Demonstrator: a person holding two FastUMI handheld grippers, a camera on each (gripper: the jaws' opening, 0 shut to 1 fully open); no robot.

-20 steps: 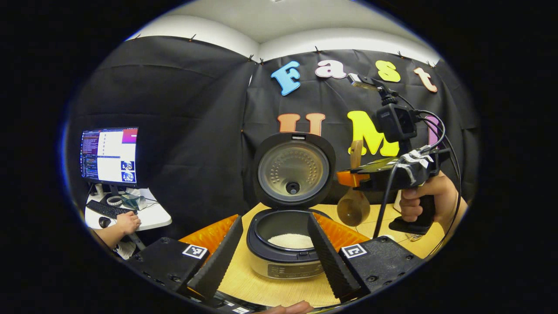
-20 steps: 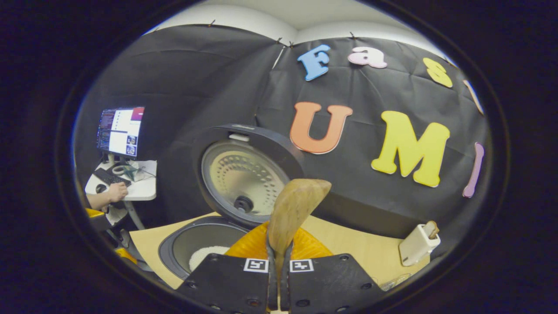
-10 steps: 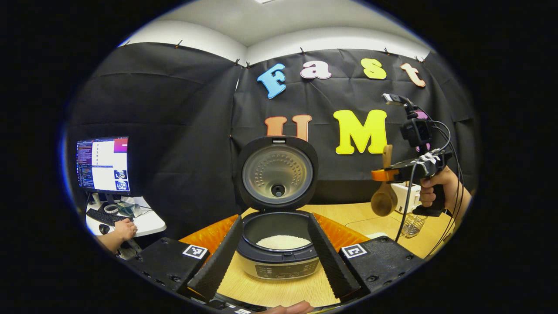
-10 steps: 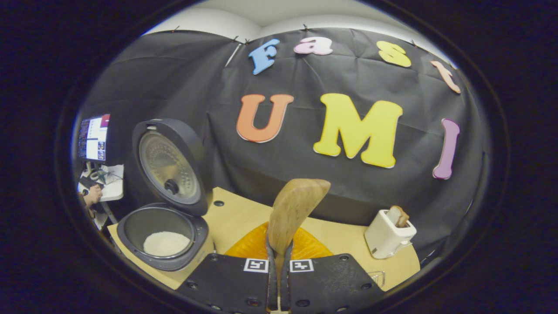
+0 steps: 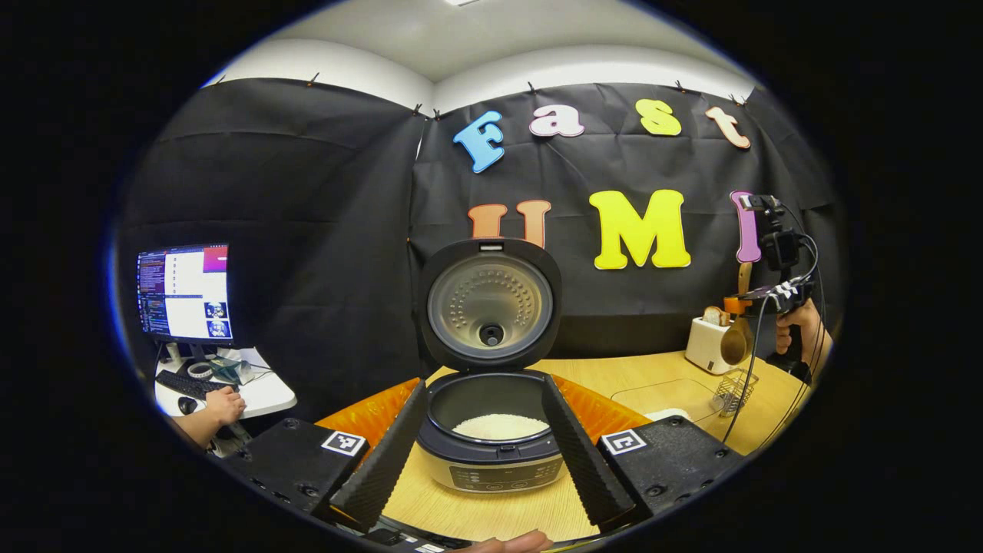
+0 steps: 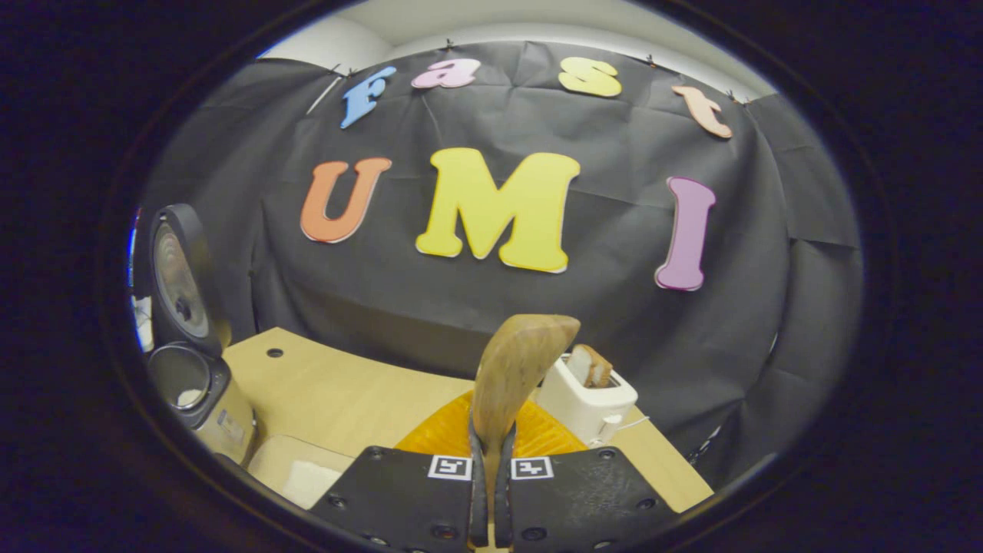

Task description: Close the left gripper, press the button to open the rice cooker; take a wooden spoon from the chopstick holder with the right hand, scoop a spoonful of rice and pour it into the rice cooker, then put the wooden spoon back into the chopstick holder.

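right hand-held gripper [image 6: 490, 468] clamping wooden spoon [image 6: 516, 369], rice cooker [image 5: 491, 415] open

Recording booth in a lab, dressed as a kitchen corner: black cloth wall [image 5: 307, 230] pinned up below a white ceiling. Wooden table [image 5: 630, 376] carries a rice cooker [image 5: 491, 453], white toaster [image 6: 587, 395] and wire chopstick holder [image 5: 733, 390]. Beside the booth, a side desk [image 5: 261, 392] with monitor [image 5: 184, 292] and keyboard [image 5: 184, 382], a person's hand [image 5: 223, 403] on it.

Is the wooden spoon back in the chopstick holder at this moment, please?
No, the right gripper is shut on the wooden spoon, holding it in the air above the chopstick holder.
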